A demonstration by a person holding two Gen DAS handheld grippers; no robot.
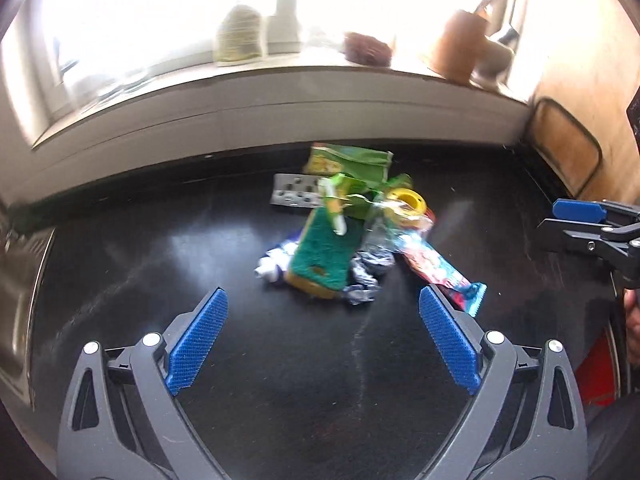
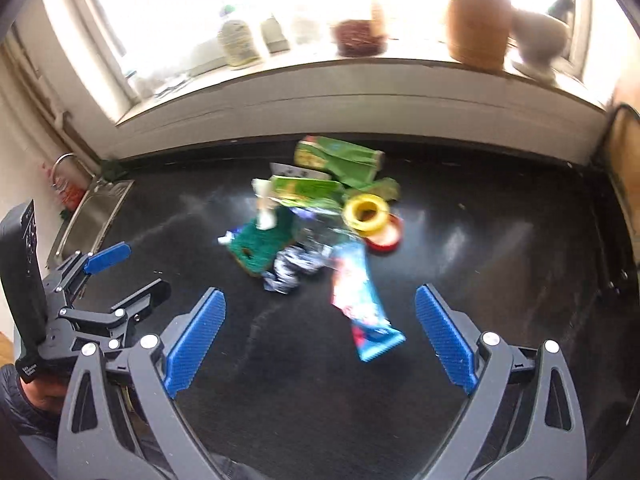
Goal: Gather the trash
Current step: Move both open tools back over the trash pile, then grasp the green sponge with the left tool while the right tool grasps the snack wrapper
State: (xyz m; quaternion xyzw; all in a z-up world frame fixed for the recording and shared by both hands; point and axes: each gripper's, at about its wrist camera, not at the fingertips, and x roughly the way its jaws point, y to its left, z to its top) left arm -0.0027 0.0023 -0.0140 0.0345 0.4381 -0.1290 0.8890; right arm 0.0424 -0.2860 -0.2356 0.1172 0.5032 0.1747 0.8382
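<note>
A pile of trash lies in the middle of the black counter (image 1: 280,360). It holds a green sponge (image 1: 324,252) (image 2: 264,246), a red-and-blue wrapper (image 1: 440,276) (image 2: 360,304), a yellow tape roll (image 1: 408,200) (image 2: 366,212), a green packet (image 1: 348,160) (image 2: 340,156) and crumpled foil (image 1: 368,276) (image 2: 292,268). My left gripper (image 1: 323,294) (image 2: 144,268) hovers open just short of the pile, with nothing between its pads. At the right, my right gripper (image 2: 320,292) (image 1: 554,216) is open too, near the wrapper's end and touching nothing.
A steel sink (image 2: 96,212) is set into the counter at the left. The windowsill (image 2: 360,68) behind carries a brown pot (image 2: 478,20), a basket and jars. A wooden board (image 1: 568,144) leans at the right. Something red (image 1: 600,364) sits off the counter's right edge.
</note>
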